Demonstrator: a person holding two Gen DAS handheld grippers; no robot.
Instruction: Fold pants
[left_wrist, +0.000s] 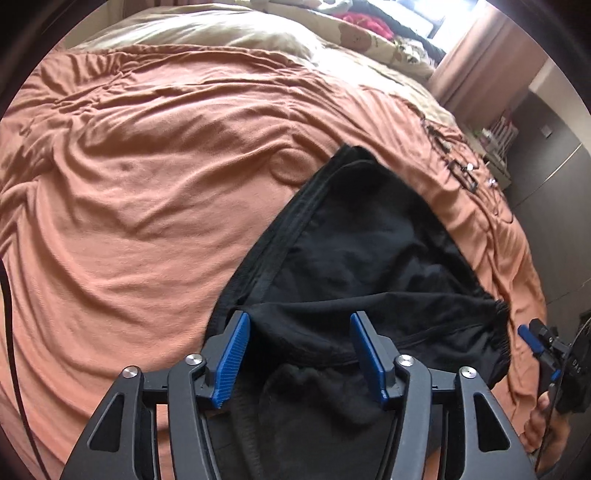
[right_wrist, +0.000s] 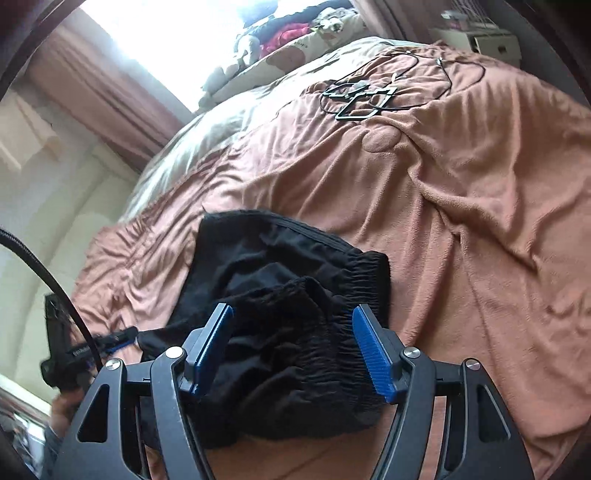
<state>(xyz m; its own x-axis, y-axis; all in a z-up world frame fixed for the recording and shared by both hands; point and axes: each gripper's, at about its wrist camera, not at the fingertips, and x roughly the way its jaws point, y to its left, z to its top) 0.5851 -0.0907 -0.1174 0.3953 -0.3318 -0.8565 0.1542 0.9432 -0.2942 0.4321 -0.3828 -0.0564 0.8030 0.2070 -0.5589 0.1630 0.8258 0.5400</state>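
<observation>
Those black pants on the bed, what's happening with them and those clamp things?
A person holds a two-finger gripper in each hand to fold the black pants, which lie bunched on the orange blanket. The left gripper and right gripper both stand open over the fabric, gripping nothing. The fold looks only partly done.

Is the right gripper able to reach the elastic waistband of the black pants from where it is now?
Probably yes. The right gripper is open just above the pants, and the gathered waistband lies right by its fingers. Nothing lies between them on the blanket.
</observation>
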